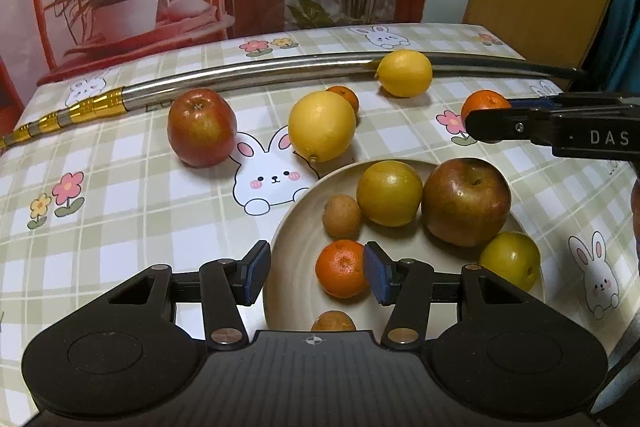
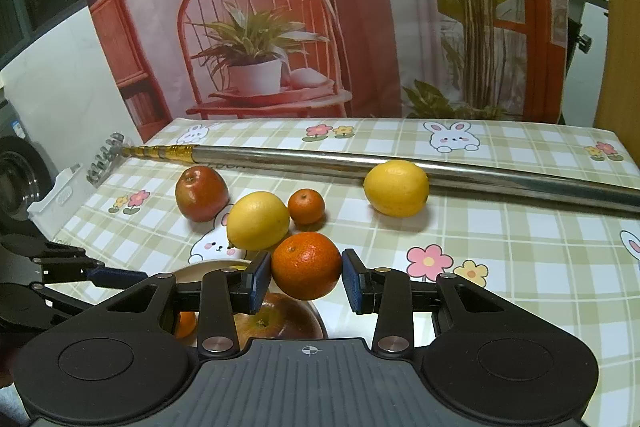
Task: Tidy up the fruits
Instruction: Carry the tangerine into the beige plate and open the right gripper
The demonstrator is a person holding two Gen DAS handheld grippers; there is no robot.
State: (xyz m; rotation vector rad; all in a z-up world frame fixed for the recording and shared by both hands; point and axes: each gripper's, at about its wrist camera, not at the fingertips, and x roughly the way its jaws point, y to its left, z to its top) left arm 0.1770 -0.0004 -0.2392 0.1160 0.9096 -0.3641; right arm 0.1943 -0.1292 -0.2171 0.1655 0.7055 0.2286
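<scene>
The mandarin [image 2: 306,265] sits between the blue pads of the right gripper [image 2: 306,275], clenched on it at both sides and held clear of the worktop [image 2: 520,251], above the near edge of the plate [image 1: 296,227]; judging by the task, it is being carried to join the fruit gathered there. In the left view the same mandarin [image 1: 484,105] shows behind the right gripper [image 1: 486,125], whose body reads "DAS", the rest cut off by the frame.

The plate already holds a brown-red apple [image 1: 466,201], two yellow-green fruits [image 1: 389,193] [image 1: 510,259], a small orange [image 1: 342,268] and two small brown fruits [image 1: 342,216] [image 1: 333,321]. The left gripper [image 1: 316,273] hangs released over the plate's near side, empty, its right pad just beside the small orange; whether it touches I cannot tell. It looks parked there, perhaps to steady the pile or having let something go.

Outward on the worktop lie the fruits not yet collected: a red apple [image 2: 202,193], a large lemon [image 2: 258,221] touching or nearly touching a tiny mandarin [image 2: 306,206], and a second lemon [image 2: 396,188] resting against a long steel pole [image 2: 320,159] with gold telescoping rings, which keeps it from rolling back
</scene>
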